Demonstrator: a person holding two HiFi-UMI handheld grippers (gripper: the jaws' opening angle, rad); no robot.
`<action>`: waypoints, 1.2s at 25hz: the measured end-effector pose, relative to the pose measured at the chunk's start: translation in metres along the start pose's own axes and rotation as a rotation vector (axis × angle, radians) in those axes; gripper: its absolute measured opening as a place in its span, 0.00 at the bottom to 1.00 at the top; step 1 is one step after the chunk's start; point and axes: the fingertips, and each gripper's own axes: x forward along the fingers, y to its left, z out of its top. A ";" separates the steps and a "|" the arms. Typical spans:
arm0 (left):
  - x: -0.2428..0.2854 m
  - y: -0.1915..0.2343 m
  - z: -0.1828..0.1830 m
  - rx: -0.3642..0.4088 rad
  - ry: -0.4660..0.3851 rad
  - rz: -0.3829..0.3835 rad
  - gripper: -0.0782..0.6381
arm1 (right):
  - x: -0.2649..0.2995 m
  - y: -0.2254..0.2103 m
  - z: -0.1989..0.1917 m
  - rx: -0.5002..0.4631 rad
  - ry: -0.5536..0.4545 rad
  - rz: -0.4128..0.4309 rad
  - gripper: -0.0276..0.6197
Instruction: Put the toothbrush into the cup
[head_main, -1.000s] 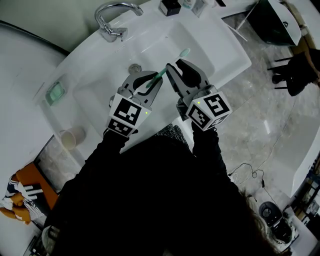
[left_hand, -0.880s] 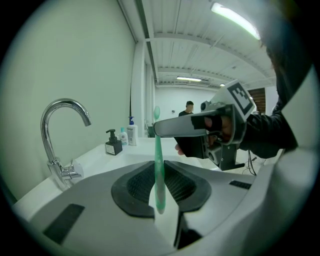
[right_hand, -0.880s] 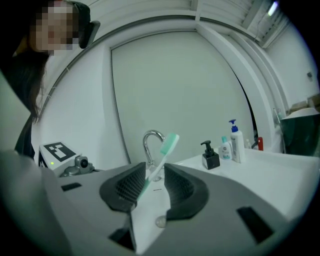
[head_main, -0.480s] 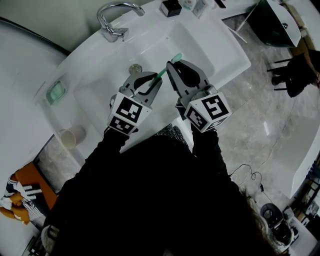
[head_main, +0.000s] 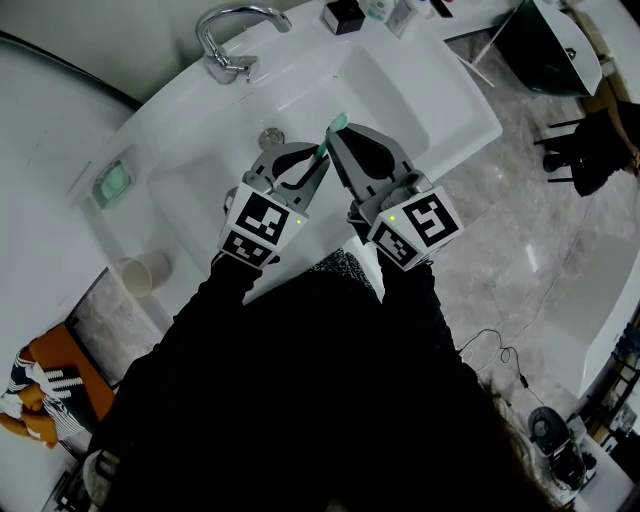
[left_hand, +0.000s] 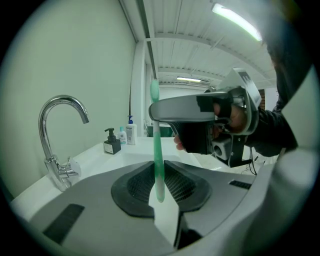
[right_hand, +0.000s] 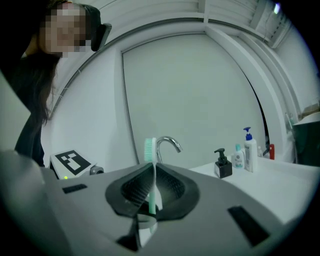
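The left tongs (head_main: 305, 165) pinch the green toothbrush (head_main: 333, 128) low on its handle. It stands between their pads with the bristle end pointing to 1 o'clock, above the sink and well away from the cup. The right tongs (head_main: 345, 140) have just been closing from the 3 o'clock side. In their own view the pads now press on the shaft just under the bristles, so this looks like a hand-over with both pairs gripping at once. To do it well, the right pair should be firmly set on the shaft before the left pair spreads. The left pair should then let go straight, without twisting, so the thin handle does not swing or slip. After that the brush can be carried handle-first to the cup. The paper cup (head_main: 143, 275) stands upright on the white desk (head_main: 100, 225) at 8 o'clock from the tongs, and it looks empty, though it is small in the head view. The soap dish (head_main: 112, 183) at 9 o'clock holds a green bar. The sink basin (head_main: 400, 90) under the tongs shows only its drain (head_main: 270, 137). A few bottles (head_main: 342, 12) stand at 12 o'clock on the far rim.
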 end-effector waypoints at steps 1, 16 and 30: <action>0.000 0.000 0.000 0.000 0.001 0.002 0.20 | 0.001 0.002 0.000 -0.006 0.002 0.004 0.08; 0.001 0.000 0.010 0.037 -0.056 0.019 0.20 | 0.002 0.003 0.000 -0.071 0.017 0.002 0.07; -0.001 0.002 0.016 0.055 -0.083 0.024 0.19 | 0.002 0.003 0.002 -0.075 -0.012 -0.004 0.08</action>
